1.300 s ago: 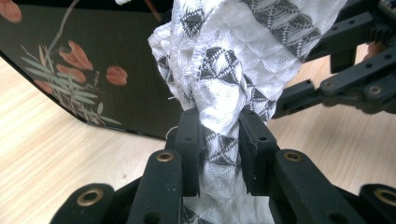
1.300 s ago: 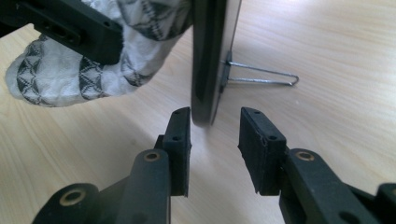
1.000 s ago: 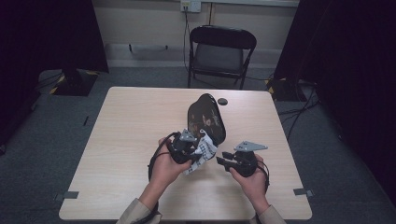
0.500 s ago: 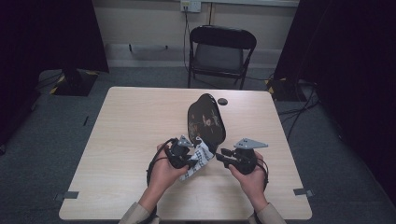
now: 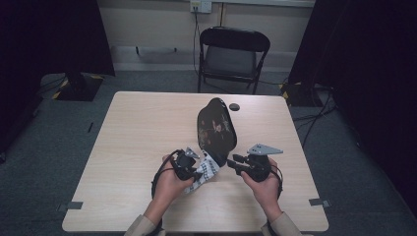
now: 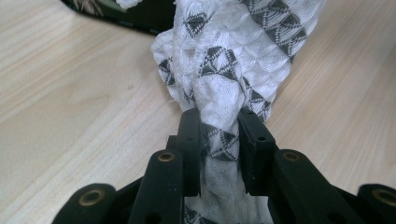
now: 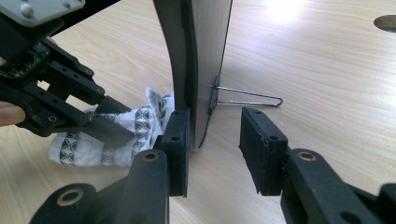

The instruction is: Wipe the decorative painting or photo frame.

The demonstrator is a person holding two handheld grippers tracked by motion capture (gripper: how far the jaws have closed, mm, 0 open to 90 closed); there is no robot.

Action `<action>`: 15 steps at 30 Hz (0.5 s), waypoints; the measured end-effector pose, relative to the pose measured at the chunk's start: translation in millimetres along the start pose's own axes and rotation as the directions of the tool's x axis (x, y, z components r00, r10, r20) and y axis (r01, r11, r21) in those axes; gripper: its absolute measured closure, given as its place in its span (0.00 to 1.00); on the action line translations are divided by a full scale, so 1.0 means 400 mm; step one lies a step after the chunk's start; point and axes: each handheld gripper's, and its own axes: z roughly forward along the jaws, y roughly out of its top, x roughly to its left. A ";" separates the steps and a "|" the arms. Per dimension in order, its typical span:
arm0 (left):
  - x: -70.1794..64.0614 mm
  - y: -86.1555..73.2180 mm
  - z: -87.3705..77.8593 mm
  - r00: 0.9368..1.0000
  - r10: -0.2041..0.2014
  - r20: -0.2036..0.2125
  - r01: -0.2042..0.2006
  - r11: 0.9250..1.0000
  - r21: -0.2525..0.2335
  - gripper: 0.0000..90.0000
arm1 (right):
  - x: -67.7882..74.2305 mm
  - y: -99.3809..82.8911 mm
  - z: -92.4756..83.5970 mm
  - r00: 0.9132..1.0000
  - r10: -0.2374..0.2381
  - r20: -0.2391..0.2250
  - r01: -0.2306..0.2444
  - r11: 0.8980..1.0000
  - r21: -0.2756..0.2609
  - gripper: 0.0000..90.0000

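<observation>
Right now my left tool [image 6: 219, 135] is clamped tight on a white cloth [image 6: 233, 70] printed with black triangles, the fabric bunched between both jaws. On the desk [image 5: 128, 147] from above, the cloth [image 5: 206, 169] sits at about 6 o'clock from centre, just beside the lower edge of a dark oval tray [image 5: 216, 129] standing tilted on its rim. My right tool [image 7: 215, 140] is partly open: its left jaw touches the tray's [image 7: 201, 56] edge, its right jaw stands apart from it. A thin wire stand [image 7: 247, 97] sticks out behind the tray. A small dark disc [image 5: 234, 106] lies at 12 o'clock.
</observation>
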 end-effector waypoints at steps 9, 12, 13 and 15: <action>-0.003 -0.011 0.002 1.000 0.007 0.003 -0.007 1.000 -0.002 0.82 | -0.002 -0.002 -0.001 1.000 0.001 0.001 -0.001 1.000 -0.002 0.69; -0.017 -0.017 0.000 0.999 0.022 0.023 -0.022 1.000 -0.004 0.82 | -0.002 -0.003 -0.002 1.000 0.002 0.002 -0.002 1.000 -0.001 0.68; -0.026 -0.020 0.000 0.999 0.034 0.036 -0.033 0.999 -0.005 0.82 | -0.003 -0.004 -0.003 1.000 0.002 0.002 -0.002 1.000 0.000 0.68; -0.040 -0.021 0.003 0.997 0.053 0.061 -0.053 0.999 -0.007 0.82 | -0.004 -0.005 -0.003 1.000 0.001 0.005 -0.001 1.000 0.001 0.68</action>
